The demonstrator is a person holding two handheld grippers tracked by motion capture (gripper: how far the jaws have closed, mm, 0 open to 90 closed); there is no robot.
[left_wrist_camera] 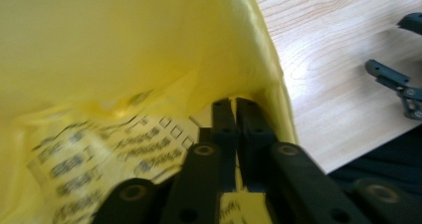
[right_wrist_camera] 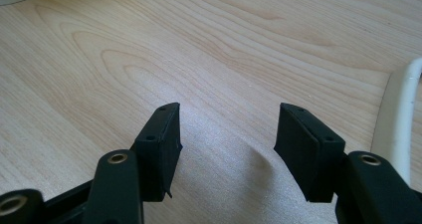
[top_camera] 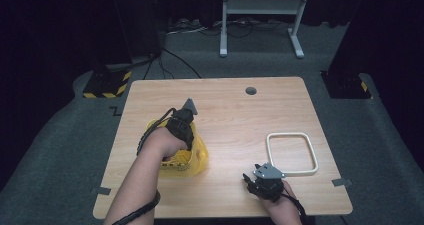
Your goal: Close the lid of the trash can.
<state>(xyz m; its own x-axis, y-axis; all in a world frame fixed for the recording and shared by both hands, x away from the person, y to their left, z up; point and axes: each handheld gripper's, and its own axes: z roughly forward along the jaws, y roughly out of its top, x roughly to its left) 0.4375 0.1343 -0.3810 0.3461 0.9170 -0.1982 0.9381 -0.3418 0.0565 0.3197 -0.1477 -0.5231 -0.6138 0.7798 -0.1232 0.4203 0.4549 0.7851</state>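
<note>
A yellow plastic bag (top_camera: 198, 157) with black print lies left of the table's middle. My left gripper (top_camera: 184, 144) reaches down into it from the far side, with the hand on top. In the left gripper view the yellow bag (left_wrist_camera: 124, 45) wraps around my left gripper (left_wrist_camera: 234, 104), whose jaws are pressed together on the thin film near the bag's edge. My right gripper (top_camera: 251, 172) rests low near the front edge, right of the bag. In its own view, my right gripper (right_wrist_camera: 226, 134) stands open over bare wood with nothing between its fingers.
A white rectangular ring (top_camera: 313, 155) lies flat just right of my right gripper, and the ring's rim (right_wrist_camera: 398, 119) shows beside the right jaw. The wooden table (top_camera: 230, 110) has a round cable hole (top_camera: 251, 90) at the back. A white stand (top_camera: 260, 7) is on the floor behind.
</note>
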